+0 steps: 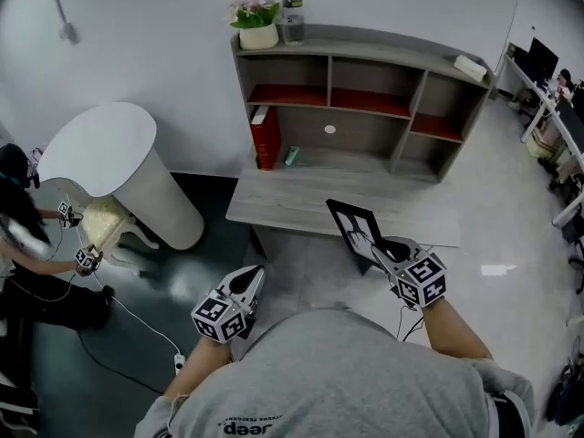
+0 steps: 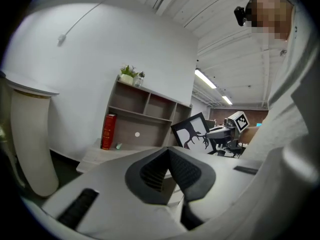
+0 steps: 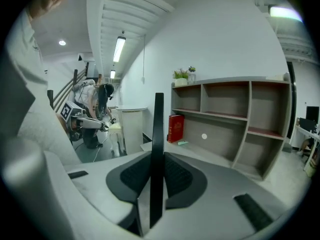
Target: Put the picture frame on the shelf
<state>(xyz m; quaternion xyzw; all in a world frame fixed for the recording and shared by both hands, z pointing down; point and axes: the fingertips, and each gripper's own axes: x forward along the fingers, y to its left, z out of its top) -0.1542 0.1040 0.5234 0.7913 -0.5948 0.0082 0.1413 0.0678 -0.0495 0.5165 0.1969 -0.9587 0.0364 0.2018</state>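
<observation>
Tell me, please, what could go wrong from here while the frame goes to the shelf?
The right hand-held gripper pinches the frame near one thin edge only, so it might pivot or slip. The shelf top already carries a plant and a jar; a wide swing there could knock them over.

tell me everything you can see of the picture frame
The picture frame is a thin, flat rectangle with a black border round a white picture of a black antlered silhouette. Its material is unclear. It is held in the air, tilted, in front of the shelf and not resting on it. Only the right gripper touches it, with its jaws closed on one edge. In the right gripper view the frame shows edge-on as a narrow dark strip.
</observation>
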